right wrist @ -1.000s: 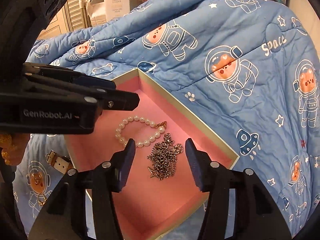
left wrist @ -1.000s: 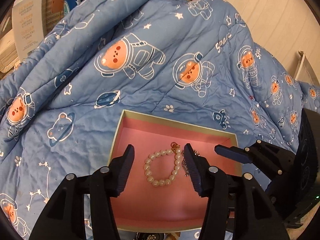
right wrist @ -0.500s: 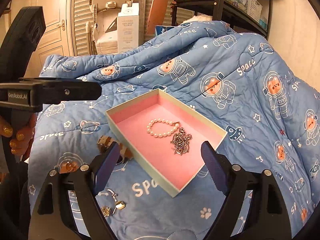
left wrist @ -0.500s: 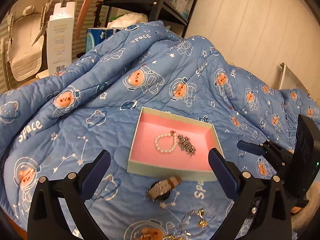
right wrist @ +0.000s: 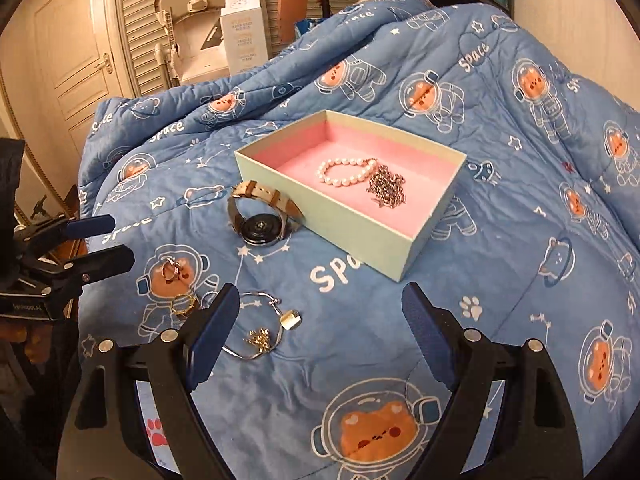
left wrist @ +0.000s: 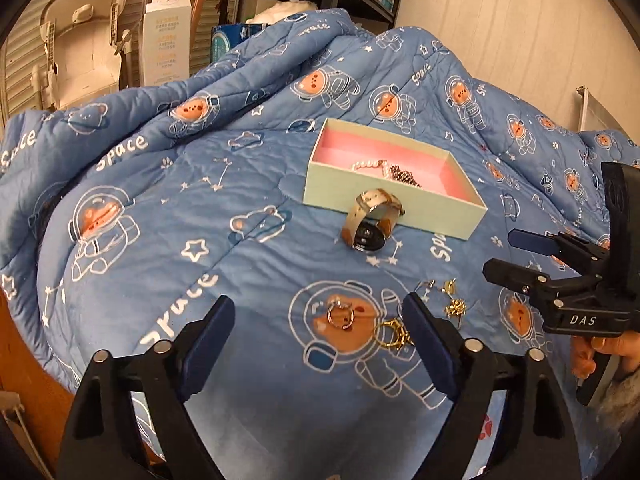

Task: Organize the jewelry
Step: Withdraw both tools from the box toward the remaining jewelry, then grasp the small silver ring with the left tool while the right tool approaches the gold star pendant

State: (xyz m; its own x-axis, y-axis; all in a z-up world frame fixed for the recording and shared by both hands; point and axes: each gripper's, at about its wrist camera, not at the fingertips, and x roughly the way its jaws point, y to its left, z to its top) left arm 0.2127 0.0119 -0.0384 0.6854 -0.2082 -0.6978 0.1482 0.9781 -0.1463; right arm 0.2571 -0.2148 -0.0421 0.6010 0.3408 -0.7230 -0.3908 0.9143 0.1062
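inside, the pink-lined box (right wrist: 404,250) holds a pearl bracelet (right wrist: 346,172) beside a tangled chain (right wrist: 386,189).

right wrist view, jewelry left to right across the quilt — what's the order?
Silver ring → gold ring → watch → pearl bracelet → chain necklace, the last two inside the pink-lined box.

Both wrist views look steeply down, close over the blue quilt (left wrist: 248,184). Each shares the pink-lined box (right wrist: 280,168) toward twelve o'clock, and shows the other's gripper at its edge.
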